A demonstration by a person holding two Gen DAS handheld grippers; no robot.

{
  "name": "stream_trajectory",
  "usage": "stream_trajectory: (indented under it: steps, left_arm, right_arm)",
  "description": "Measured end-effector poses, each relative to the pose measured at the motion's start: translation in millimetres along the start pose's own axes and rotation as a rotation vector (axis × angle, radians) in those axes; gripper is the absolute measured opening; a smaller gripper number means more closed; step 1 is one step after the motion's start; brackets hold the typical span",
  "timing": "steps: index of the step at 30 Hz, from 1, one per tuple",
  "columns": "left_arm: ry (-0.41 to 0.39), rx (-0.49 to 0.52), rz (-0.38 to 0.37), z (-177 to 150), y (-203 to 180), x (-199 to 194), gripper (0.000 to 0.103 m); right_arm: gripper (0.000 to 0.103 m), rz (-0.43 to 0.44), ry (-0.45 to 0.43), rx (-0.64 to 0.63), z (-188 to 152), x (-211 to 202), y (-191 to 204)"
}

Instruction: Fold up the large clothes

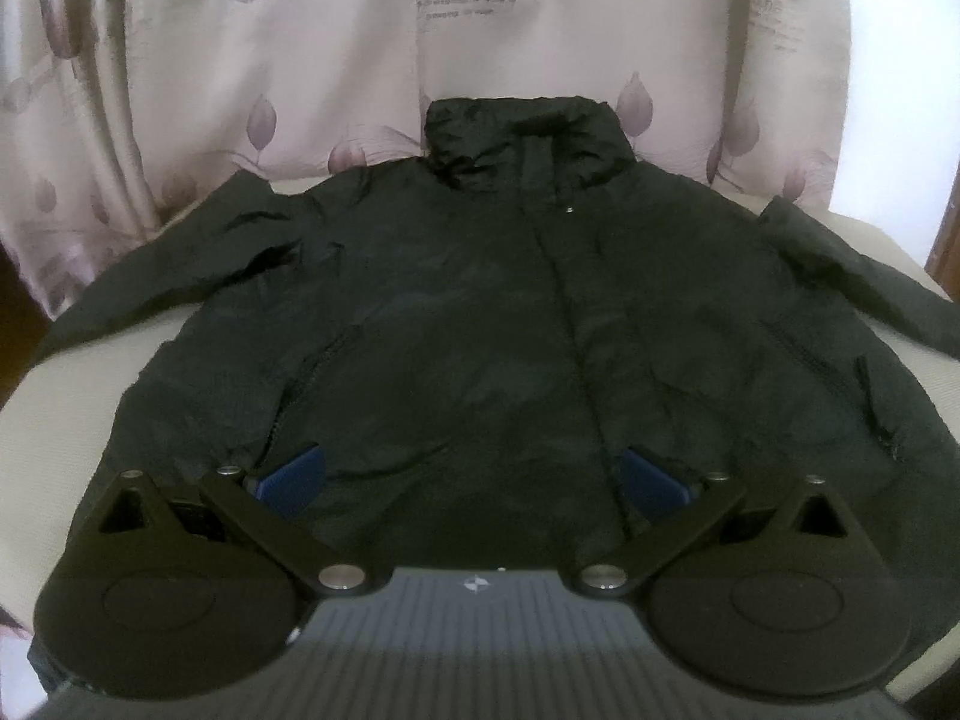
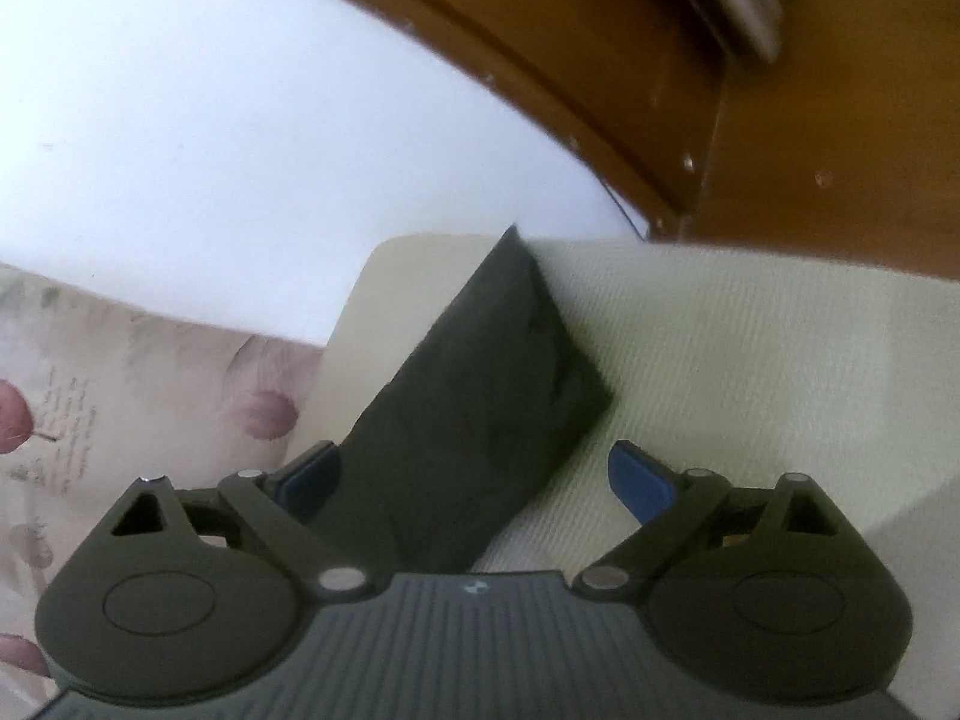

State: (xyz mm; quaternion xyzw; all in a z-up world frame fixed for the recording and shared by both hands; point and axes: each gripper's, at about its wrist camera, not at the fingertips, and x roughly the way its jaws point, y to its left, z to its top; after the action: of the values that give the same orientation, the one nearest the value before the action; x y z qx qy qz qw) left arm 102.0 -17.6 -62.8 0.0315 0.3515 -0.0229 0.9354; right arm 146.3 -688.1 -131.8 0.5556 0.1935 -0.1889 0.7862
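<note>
A black jacket (image 1: 480, 312) lies spread flat, front up, on a cream surface (image 1: 60, 384), collar at the far side and both sleeves spread outward. My left gripper (image 1: 471, 480) is open above the jacket's lower hem, its blue pads (image 1: 294, 480) wide apart with nothing between them. In the right wrist view the end of one black sleeve (image 2: 480, 390) lies on the cream surface (image 2: 750, 360). My right gripper (image 2: 474, 480) is open over that sleeve end, its blue pads (image 2: 642, 480) on either side of it.
A pale curtain with purple flower prints (image 1: 270, 60) hangs behind the surface and shows in the right wrist view (image 2: 150, 408). A white wall (image 2: 240, 150) and brown wooden frame (image 2: 750, 120) stand past the surface's far edge.
</note>
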Motion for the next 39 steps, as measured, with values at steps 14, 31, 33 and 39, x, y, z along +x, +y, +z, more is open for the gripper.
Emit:
stream_trajectory:
  steps: [14,31,33,39]
  left_arm:
    - [0.054,-0.073,0.010,-5.6,18.8,10.1,0.103]
    - [0.003,-0.135,0.045,-5.1,51.7,-10.6,0.103]
    - [-0.012,-0.144,0.053,-6.1,57.6,-17.4,0.103]
    - [-0.035,-0.184,0.084,-12.1,88.8,-33.0,0.103]
  right_arm:
    - [0.015,-0.205,-0.006,-0.164,27.8,23.6,14.0]
    - [0.007,0.339,-0.006,-0.406,-65.8,-23.6,234.4]
    - [0.007,0.442,0.042,-0.453,-103.2,-19.3,286.6]
    - [0.007,0.681,0.272,-0.495,-238.9,12.1,394.2]
